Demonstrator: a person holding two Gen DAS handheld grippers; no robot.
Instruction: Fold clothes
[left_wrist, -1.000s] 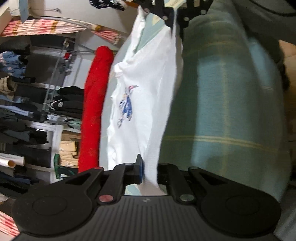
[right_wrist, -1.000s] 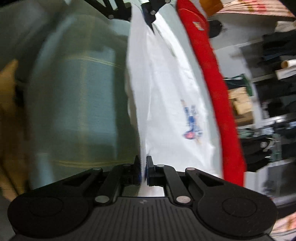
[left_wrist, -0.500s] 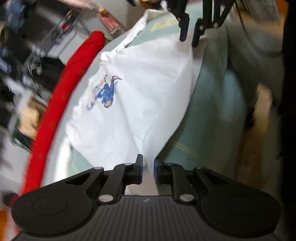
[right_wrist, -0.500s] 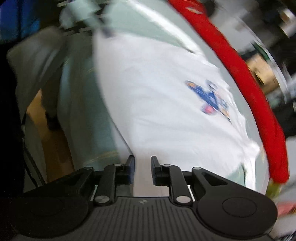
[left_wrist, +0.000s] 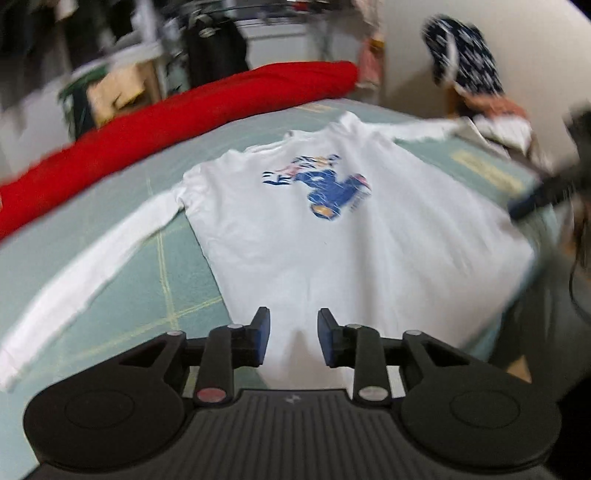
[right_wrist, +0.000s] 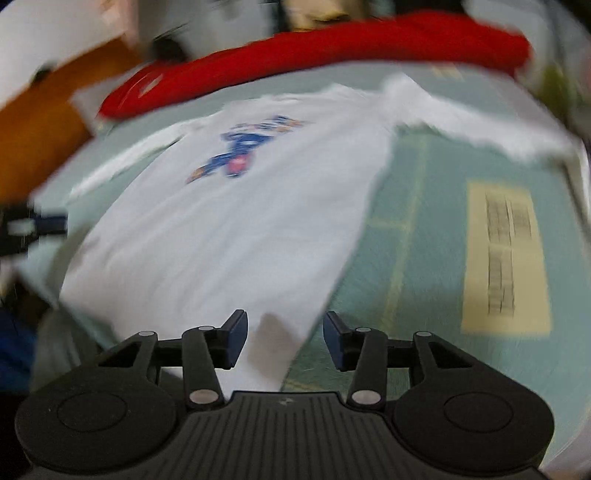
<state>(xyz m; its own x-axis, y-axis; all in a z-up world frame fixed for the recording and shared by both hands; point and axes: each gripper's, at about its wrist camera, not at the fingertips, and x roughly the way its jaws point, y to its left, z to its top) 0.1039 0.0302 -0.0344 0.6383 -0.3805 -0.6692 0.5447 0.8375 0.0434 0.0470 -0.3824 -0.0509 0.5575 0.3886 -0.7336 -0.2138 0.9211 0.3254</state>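
I am looking across a pale green checked cover with thin yellow lines, spread over what I take to be a bed, and along its far edge runs a long red rolled fabric bolster. Beyond that edge the room is blurred: a rack of dark hanging clothes, a brown cardboard box, a pale wall, and at the far right corner a heap of patterned fabric, dark blue on top. A pale yellow printed patch lies on the cover near its right edge in my right wrist view. The white long-sleeved shirt with a blue and red print on its chest lies flat and face up in the middle of the cover, its long axis running from the near edge to the far edge, collar toward the bolster and hem toward me. Both sleeves spread outward, one toward the left edge and one toward the far right corner. My left gripper hangs over the near left corner of the hem with its jaws opening; cloth shows in the gap, but the blue pads stand clear of it. My right gripper is over the near right corner of the hem, jaws likewise opening, wider apart, a fold of white cloth between them untouched
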